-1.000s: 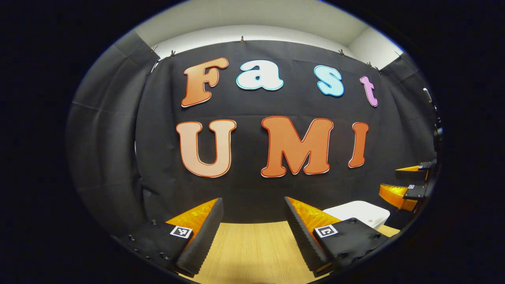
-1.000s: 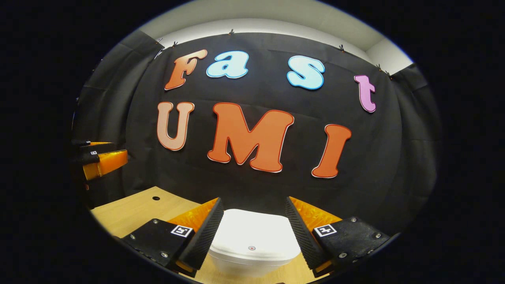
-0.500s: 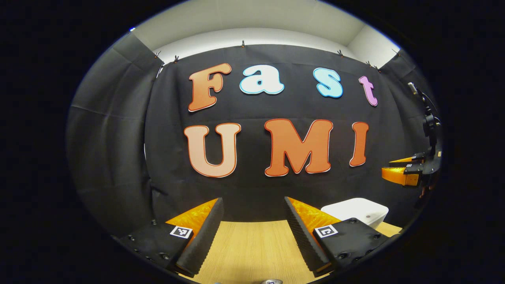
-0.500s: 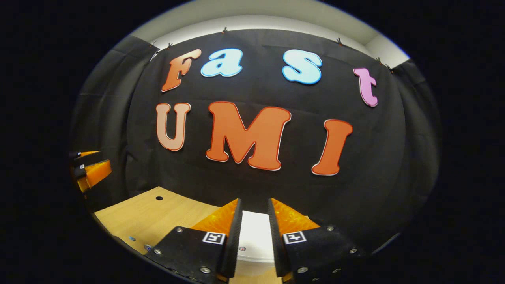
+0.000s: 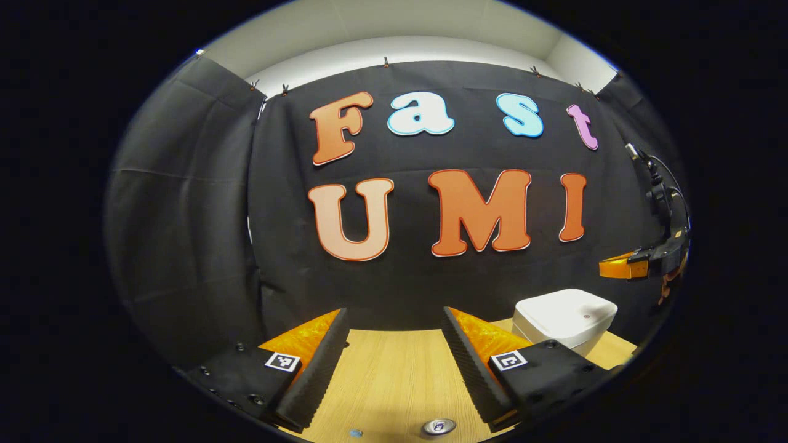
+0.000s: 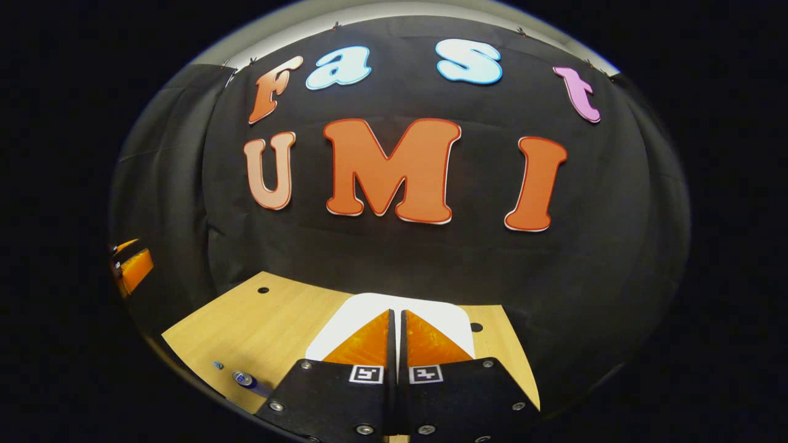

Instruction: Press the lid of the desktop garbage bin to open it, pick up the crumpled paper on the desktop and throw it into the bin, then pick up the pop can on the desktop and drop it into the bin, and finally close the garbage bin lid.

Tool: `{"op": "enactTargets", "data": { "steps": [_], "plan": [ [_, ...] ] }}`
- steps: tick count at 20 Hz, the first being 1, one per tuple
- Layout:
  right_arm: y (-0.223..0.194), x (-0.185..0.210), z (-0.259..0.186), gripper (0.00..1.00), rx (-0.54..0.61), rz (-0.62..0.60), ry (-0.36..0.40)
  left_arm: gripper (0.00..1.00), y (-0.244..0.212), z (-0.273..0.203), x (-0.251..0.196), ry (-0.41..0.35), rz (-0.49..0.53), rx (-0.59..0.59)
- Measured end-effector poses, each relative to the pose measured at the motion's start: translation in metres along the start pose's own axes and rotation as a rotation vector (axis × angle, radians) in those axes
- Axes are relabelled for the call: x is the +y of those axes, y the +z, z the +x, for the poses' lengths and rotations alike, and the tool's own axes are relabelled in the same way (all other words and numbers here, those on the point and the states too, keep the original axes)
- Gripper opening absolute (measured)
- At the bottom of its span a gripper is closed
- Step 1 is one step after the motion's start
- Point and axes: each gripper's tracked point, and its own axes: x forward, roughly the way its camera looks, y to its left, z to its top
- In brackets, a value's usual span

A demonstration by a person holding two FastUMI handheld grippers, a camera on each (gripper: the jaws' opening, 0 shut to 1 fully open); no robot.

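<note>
The white desktop bin (image 5: 566, 314) stands on the wooden desk at the right of the left gripper view, its lid down. My right gripper (image 5: 619, 267) hovers a little above it there. In the right gripper view, that gripper (image 6: 396, 312) is shut with nothing between its fingers and points down over the bin lid (image 6: 360, 306). The pop can (image 5: 438, 426) stands upright at the near edge of the desk, just below my left gripper (image 5: 394, 314), which is open over bare desk. The can (image 6: 243, 378) also appears low on the left in the right gripper view.
The wooden desk (image 6: 277, 320) runs back to the black cloth wall and has two small round holes (image 6: 263, 289) (image 6: 476, 327). A tiny blue scrap (image 5: 353, 432) lies near the can. My left gripper (image 6: 132, 267) shows at the far left edge.
My right gripper has gone from wide open to shut and has tilted down over the bin lid. The left gripper view has drawn back slightly, bringing the pop can into sight.
</note>
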Motion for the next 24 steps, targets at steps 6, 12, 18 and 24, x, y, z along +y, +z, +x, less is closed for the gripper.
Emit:
{"op": "enactTargets", "data": {
  "steps": [6, 12, 18, 24],
  "plan": [
    [-0.050, 0.009, 0.012, 0.01, 0.111, -0.023, 0.054, 0.97, -0.019, -0.015, 0.012, 0.061, 0.000, 0.051],
    [-0.065, 0.015, 0.021, 0.01, 0.131, -0.026, 0.085, 0.95, -0.036, -0.029, 0.017, 0.106, 0.009, 0.093],
    [-0.074, 0.013, 0.024, 0.01, 0.141, 0.012, 0.081, 0.97, -0.052, -0.041, 0.019, 0.160, 0.004, 0.139],
    [-0.058, 0.012, 0.018, 0.01, 0.089, -0.044, 0.131, 0.97, -0.053, -0.050, 0.013, 0.193, -0.005, 0.134]
  ]
}}
